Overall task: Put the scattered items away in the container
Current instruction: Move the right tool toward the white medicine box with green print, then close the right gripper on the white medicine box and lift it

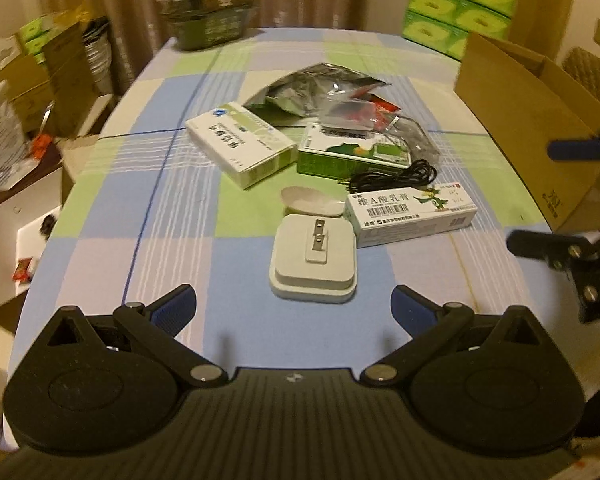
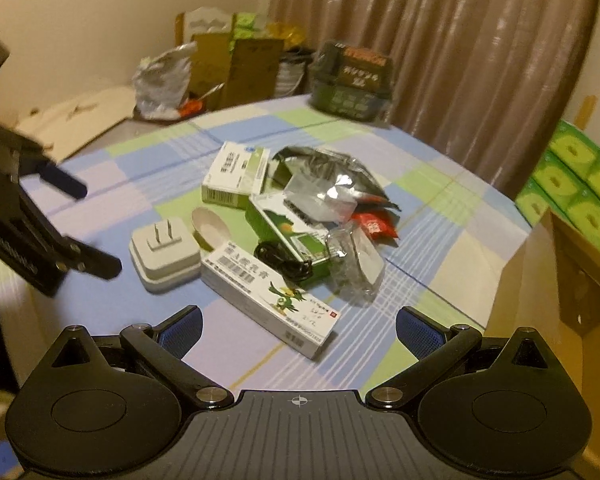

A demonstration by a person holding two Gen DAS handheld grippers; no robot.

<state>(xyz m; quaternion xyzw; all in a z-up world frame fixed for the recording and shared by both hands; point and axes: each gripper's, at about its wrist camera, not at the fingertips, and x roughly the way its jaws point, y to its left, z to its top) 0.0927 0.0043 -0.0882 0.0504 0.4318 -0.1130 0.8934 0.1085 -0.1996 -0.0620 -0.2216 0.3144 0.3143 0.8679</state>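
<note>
Scattered items lie on the checked tablecloth: a white charger plug (image 1: 313, 264) (image 2: 164, 254), a white ointment box (image 1: 411, 214) (image 2: 268, 292), a white-green medicine box (image 1: 240, 142) (image 2: 234, 176), a green box (image 1: 351, 154), a black cable (image 1: 395, 178), a pale oval dish (image 1: 309, 202), a silver foil bag (image 1: 315, 88) and a red sachet (image 2: 373, 224). An open cardboard box (image 1: 531, 128) (image 2: 559, 280) stands at the table's right. My left gripper (image 1: 294, 304) (image 2: 96, 228) is open just short of the plug. My right gripper (image 2: 300, 320) (image 1: 535, 196) is open just short of the ointment box.
A dark green basket (image 1: 208, 12) (image 2: 351, 80) sits at the table's far edge. Stacked green tissue boxes (image 1: 455, 4) (image 2: 571, 184) stand behind the cardboard box. Boxes and bags (image 1: 28, 80) crowd the floor to the left. Curtains hang behind.
</note>
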